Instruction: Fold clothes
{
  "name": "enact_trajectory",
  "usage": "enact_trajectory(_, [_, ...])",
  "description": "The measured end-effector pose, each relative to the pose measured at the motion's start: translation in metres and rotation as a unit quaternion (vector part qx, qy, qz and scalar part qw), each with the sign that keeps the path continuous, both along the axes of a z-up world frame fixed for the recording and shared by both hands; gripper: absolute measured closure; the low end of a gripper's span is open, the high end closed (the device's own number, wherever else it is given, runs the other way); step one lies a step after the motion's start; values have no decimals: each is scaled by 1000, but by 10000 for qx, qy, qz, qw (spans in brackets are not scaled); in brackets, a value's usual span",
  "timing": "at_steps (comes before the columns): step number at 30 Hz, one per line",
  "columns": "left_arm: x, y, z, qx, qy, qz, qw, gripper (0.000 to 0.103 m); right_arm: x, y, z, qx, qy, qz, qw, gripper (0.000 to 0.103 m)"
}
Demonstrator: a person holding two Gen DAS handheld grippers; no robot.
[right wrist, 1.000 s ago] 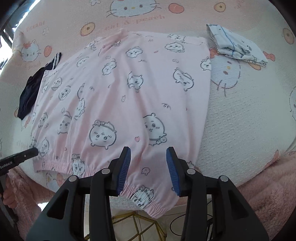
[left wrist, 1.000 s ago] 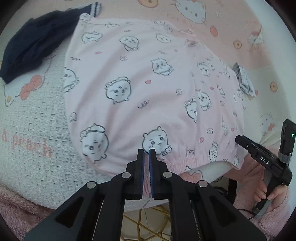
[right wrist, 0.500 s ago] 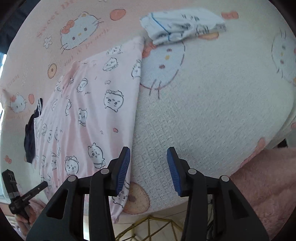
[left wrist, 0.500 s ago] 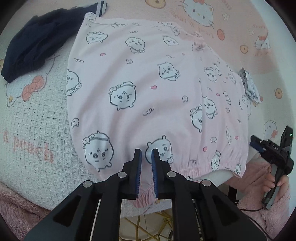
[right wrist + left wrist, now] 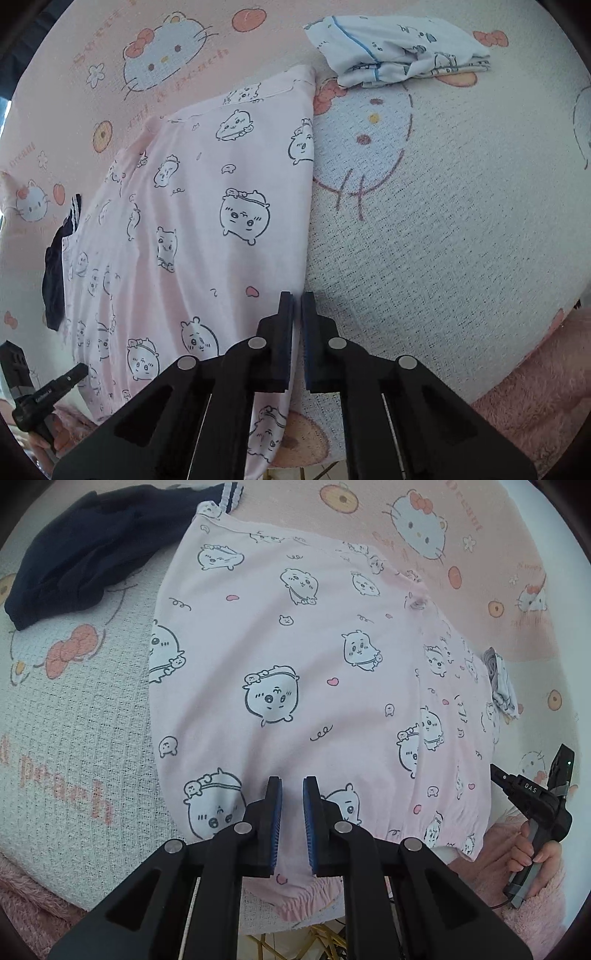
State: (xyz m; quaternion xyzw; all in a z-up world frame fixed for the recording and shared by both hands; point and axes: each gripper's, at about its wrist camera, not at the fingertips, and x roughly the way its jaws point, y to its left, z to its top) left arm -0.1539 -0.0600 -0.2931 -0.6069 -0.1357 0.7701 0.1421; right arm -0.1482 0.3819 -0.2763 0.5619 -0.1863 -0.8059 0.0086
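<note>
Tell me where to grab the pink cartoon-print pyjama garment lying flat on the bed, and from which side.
Probably best at the gathered elastic hem of the pink cartoon-print pyjama garment. It droops over the near edge of the woven Hello Kitty bedspread, so fingers could close on it from the near side; elsewhere the cloth lies flat. The left gripper is already over it, the shut right gripper at the side edge.

Right of the pink garment (image 5: 207, 236) the bed cover (image 5: 443, 240) lies bare; a folded white cloth (image 5: 399, 48) blocks far right, a navy garment (image 5: 85, 550) far left.
</note>
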Motion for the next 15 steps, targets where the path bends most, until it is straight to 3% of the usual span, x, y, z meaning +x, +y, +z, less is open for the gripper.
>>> enact_trajectory(6, [-2,-3,-2,20,-65,81,9999,90,7,-2,22,-155,485,214,9985,102])
enact_trajectory(11, [-1,-5,-2,82,-100,137,9998,90,-5,9,18,267,359,-92,9990,102])
enact_trajectory(15, [0,-6,-2,70,-98,129,9998,89,-4,19,7,-420,194,-264,9986,94])
